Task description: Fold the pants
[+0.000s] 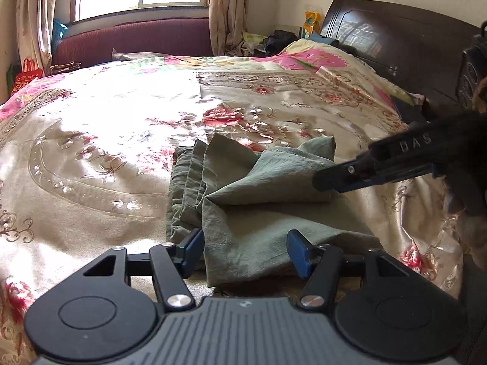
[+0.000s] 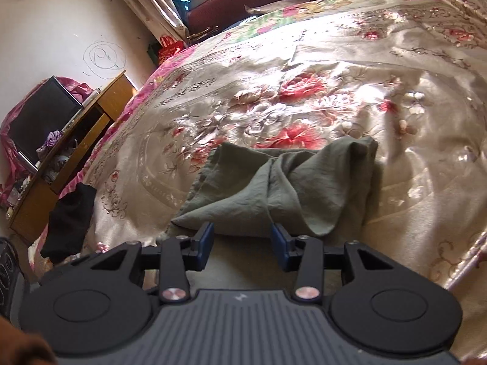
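Floral bedspread (image 1: 100, 140) fills both frames; centre frame, we hold the left gripper (image 1: 245, 254) and right gripper (image 2: 242, 243), jaws apart, at the green pants (image 1: 243, 200).

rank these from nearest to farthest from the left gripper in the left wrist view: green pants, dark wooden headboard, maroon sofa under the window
1. Grey-green folded cloth pants: right at the left gripper, with fabric lying between its open fingers.
2. Dark brown wooden headboard: far right, beyond the bedspread.
3. Maroon upholstered sofa: upper left, past the far edge of the bed under the window.
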`<state>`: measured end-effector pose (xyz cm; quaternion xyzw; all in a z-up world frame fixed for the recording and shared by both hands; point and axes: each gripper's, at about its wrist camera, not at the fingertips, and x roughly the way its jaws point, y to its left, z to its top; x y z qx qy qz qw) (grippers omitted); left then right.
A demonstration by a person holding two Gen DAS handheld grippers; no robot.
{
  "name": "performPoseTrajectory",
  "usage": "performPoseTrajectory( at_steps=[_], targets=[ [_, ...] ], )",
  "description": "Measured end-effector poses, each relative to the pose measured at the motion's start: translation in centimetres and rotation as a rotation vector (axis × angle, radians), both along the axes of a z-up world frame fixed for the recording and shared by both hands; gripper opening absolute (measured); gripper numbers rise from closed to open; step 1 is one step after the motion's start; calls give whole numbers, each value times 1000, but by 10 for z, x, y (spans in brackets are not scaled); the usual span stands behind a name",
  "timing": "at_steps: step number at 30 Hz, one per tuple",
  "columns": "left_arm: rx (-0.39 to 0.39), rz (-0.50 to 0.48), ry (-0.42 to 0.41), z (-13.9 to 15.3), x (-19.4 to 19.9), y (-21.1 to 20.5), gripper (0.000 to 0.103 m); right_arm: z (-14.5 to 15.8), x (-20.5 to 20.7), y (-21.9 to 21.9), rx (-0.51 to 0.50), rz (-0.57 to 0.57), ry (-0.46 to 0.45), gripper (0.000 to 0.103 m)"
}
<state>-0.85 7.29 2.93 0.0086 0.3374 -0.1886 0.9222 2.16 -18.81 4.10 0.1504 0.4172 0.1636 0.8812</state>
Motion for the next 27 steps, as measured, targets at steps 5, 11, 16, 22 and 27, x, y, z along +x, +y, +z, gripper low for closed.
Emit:
performPoseTrajectory(
  at_steps=[5, 11, 16, 22, 27],
  targets=[
    [19, 8, -17, 2, 5, 0, 73, -24, 10, -5, 155, -32, 78, 44],
    [88, -37, -16, -5, 9, -10, 73, -41, 34, -24, 434, -196, 88, 44],
    [112, -38, -48, -6, 17, -18, 73, -28, 61, -20, 407, -191, 52, 13],
    [107, 68, -12, -18, 37, 2, 73, -38, 118, 27, 258, -106, 77, 16],
    [-13, 119, 80, -33, 46, 28, 77, -45, 143, 48, 148, -91, 55, 15]
  ],
)
